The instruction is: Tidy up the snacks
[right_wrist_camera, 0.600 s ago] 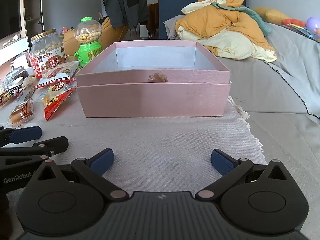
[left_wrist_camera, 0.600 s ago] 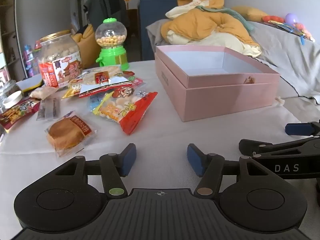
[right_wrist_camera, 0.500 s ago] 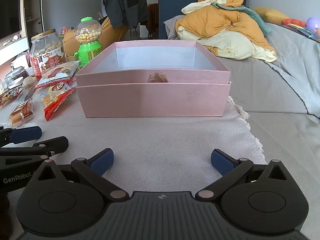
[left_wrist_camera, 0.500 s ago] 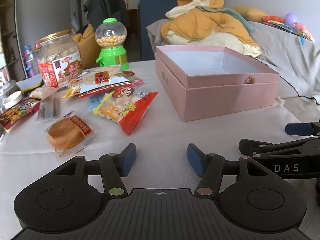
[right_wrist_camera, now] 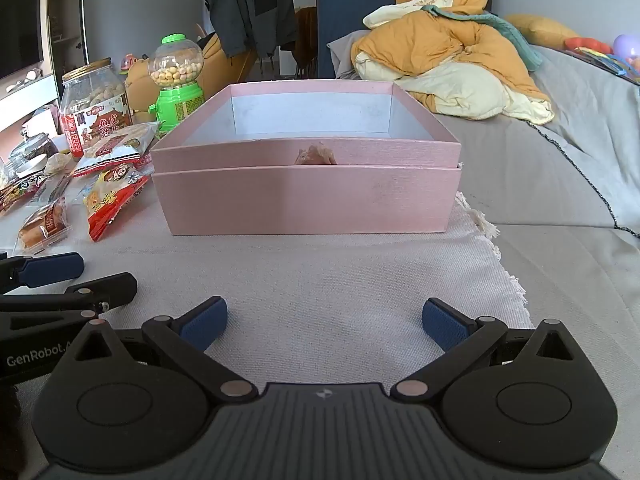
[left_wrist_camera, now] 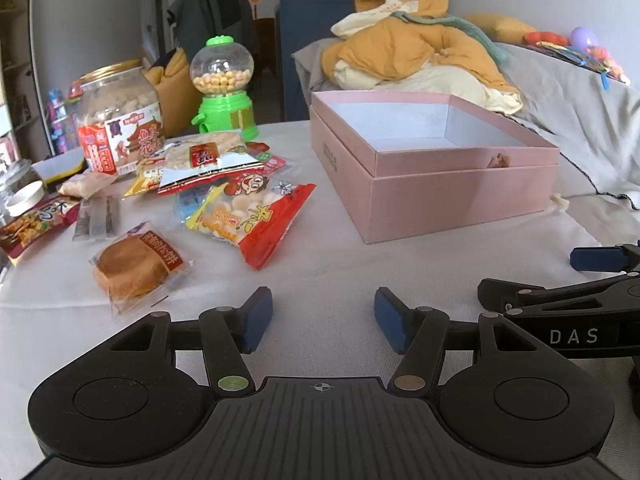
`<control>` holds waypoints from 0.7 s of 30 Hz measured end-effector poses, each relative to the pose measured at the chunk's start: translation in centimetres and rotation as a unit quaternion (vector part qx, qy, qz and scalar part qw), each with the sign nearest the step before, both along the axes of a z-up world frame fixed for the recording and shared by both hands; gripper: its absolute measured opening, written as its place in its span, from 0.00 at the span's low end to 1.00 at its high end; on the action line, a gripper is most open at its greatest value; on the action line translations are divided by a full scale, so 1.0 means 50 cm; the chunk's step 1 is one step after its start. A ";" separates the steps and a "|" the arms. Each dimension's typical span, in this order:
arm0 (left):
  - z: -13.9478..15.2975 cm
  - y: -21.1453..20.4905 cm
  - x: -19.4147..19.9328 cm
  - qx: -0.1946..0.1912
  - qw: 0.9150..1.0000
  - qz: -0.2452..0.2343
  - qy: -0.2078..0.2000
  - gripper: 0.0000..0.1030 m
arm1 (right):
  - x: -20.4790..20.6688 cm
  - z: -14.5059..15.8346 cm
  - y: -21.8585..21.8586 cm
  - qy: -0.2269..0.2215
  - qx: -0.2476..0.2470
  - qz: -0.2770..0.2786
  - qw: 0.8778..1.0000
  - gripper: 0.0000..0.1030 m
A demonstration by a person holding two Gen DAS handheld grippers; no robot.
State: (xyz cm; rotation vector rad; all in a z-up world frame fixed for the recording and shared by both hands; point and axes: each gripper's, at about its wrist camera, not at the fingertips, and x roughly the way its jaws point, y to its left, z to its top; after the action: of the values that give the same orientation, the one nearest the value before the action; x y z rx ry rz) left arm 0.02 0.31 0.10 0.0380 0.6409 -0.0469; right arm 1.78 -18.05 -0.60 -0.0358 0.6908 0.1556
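An open pink box with a bare white inside stands on the white cloth. Left of it lie several snack packets: a red and yellow bag of round crackers, a wrapped brown cake, a rice cracker pack and a red packet at the far left. My left gripper hovers open over bare cloth, right of the cake. My right gripper stands wide open in front of the box, holding nothing.
A big jar of snacks and a green candy dispenser stand behind the packets. Yellow bedding is piled on the grey sofa behind the box. The cloth's fringed edge runs along the right.
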 end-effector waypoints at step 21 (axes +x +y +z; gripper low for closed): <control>-0.002 0.002 0.002 0.001 1.000 0.000 0.000 0.63 | 0.000 0.001 0.001 0.000 0.000 0.000 1.000 1.00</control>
State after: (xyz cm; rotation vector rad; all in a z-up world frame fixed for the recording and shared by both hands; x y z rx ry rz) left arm 0.13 0.41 -0.01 0.0398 0.6409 -0.0463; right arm 1.76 -18.00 -0.56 -0.0355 0.6908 0.1557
